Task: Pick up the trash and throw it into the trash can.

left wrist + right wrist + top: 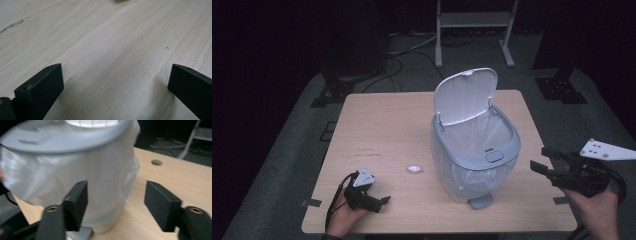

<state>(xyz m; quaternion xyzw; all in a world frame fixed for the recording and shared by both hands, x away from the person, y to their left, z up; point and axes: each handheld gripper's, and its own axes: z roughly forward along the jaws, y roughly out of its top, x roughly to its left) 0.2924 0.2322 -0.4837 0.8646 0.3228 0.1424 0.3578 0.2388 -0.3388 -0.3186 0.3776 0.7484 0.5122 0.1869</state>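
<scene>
1. A pedal bin [474, 150] with a clear liner stands right of centre on the worktop [382, 120], its lid [466, 95] raised.
2. A small white scrap [414, 169] lies on the worktop just left of the bin.
3. The left gripper [382, 201] rests near-left, jaws wide apart and empty; the scrap lies to its far right, so this hand is nearer.
4. The right gripper [544, 160] hovers right of the bin, jaws parted and empty.

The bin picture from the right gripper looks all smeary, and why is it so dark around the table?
Right gripper view: the grey pedal bin with its clear liner is smeared by motion blur. High view: light falls on the pale wooden table, the room behind is nearly black. Left gripper view: sharp wood grain, soft shadows beside the jaws.
</scene>
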